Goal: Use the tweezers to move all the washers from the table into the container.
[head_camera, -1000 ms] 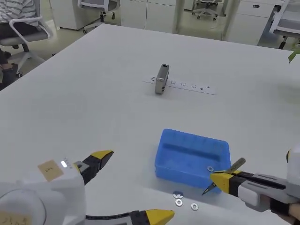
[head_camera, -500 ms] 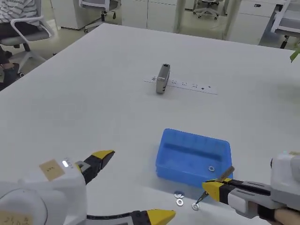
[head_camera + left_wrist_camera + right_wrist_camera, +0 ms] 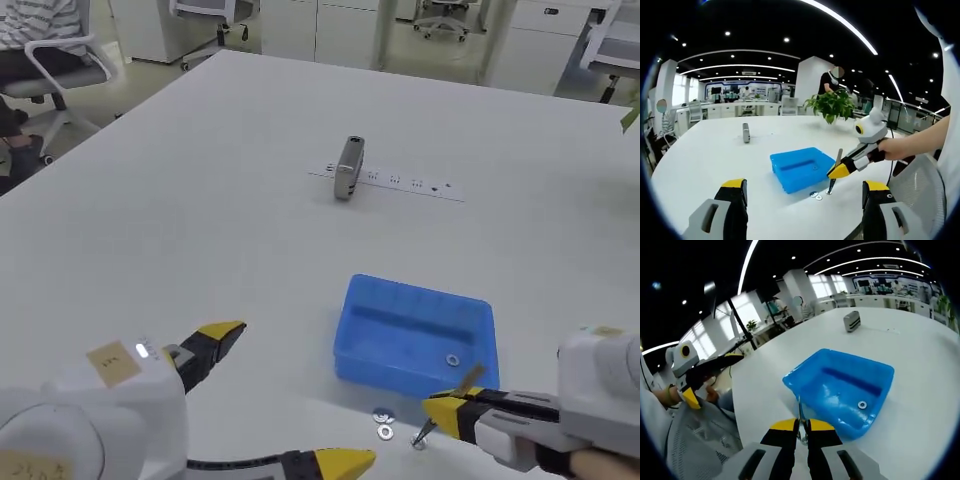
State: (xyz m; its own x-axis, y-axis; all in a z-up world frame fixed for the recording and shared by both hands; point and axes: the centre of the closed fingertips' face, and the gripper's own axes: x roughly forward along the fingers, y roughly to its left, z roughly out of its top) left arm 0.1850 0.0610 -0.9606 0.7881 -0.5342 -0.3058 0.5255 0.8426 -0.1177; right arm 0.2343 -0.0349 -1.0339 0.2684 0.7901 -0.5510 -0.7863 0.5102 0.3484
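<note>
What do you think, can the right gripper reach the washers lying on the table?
Likely yes: the right gripper, shut on the tweezers, has their tip at the washers in front of the container, with nothing between.

We can read no text: the tan sticker [image 3: 112, 362] on the left gripper [image 3: 298, 395] and the printed strip [image 3: 402, 183] far ahead of it are illegible.

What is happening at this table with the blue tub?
A person works with a hand-held gripper in each hand. The right hand-held gripper is shut on tweezers, their tips down by three washers on the table beside the blue tub. One washer already lies inside. The left hand-held gripper is open.
</note>
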